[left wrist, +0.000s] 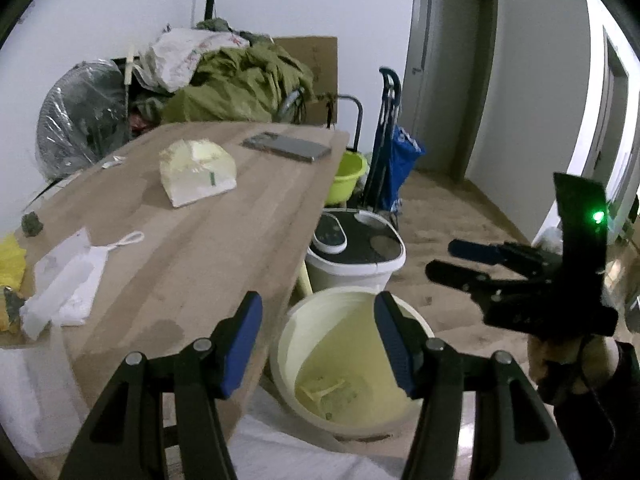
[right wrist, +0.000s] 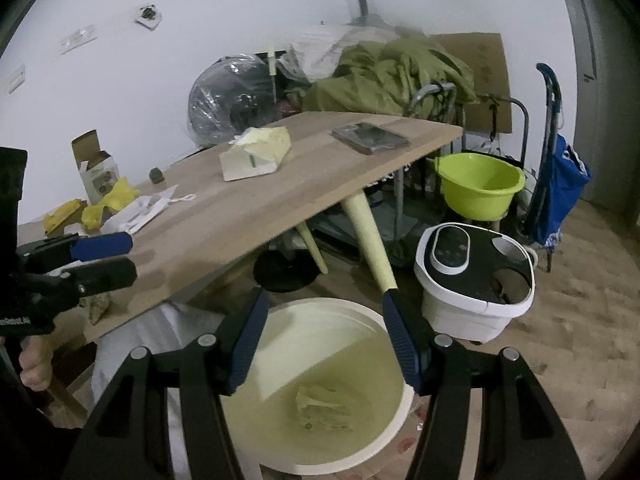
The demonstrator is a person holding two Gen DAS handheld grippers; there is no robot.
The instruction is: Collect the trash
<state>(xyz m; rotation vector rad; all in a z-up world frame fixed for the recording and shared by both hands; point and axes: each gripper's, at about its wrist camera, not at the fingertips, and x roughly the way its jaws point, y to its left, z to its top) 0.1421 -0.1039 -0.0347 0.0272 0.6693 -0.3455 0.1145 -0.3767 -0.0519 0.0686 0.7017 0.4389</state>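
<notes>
Two tools, both with jaws apart and nothing between them: left tool and right tool hang over the cream bucket on the floor beside the counter, likely because that bucket is the trash bin. A crumpled scrap already lies at its bottom. More trash waits on the counter: white wrappers, yellow plastic, a cream bag. Bucket sits just past the counter edge, so drops are short.
</notes>
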